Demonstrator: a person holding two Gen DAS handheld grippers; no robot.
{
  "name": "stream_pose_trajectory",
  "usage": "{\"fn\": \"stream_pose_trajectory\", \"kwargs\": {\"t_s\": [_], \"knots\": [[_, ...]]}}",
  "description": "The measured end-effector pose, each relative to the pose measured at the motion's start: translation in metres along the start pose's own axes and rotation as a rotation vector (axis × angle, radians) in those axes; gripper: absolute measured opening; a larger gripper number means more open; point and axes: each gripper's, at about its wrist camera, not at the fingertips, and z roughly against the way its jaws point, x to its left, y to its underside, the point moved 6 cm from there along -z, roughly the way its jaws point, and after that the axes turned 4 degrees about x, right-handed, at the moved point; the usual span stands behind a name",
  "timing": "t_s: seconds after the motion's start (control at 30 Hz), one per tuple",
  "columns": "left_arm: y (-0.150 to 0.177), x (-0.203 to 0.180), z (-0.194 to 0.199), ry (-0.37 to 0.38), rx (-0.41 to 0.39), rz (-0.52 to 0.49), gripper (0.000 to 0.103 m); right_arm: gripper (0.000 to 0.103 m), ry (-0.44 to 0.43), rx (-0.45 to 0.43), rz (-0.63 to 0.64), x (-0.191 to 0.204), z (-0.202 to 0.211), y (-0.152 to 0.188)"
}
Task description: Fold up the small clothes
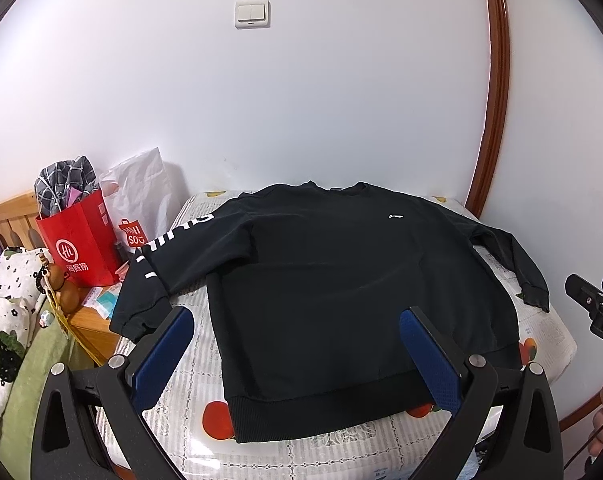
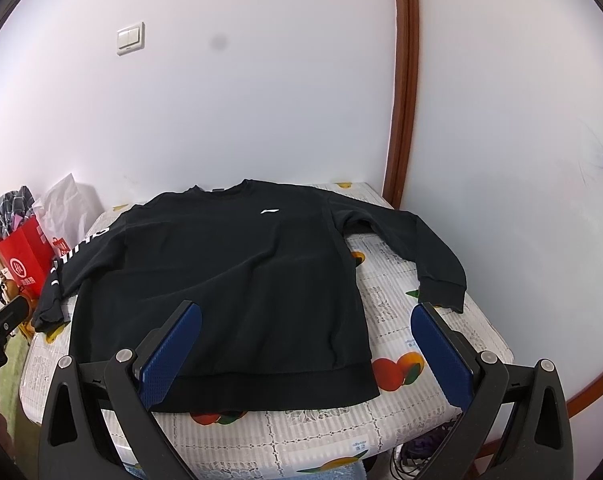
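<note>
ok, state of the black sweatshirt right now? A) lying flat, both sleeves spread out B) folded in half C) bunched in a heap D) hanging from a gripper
A: the sweatshirt lies flat and face up on the table, with a sleeve stretched out to each side; the left gripper and right gripper are both open and hold nothing.
</note>
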Motion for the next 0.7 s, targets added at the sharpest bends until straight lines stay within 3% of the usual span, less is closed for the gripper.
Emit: {"fn": "stream_pose_trajectory", "kwargs": {"t_s": [0.7], "knots": [[-0.003,0.0017,0.0036,0.0,-0.008,0.007,0.103,0.103,0.007,0.005,-0.005,-0.003,0.0002,0.0019]]}}
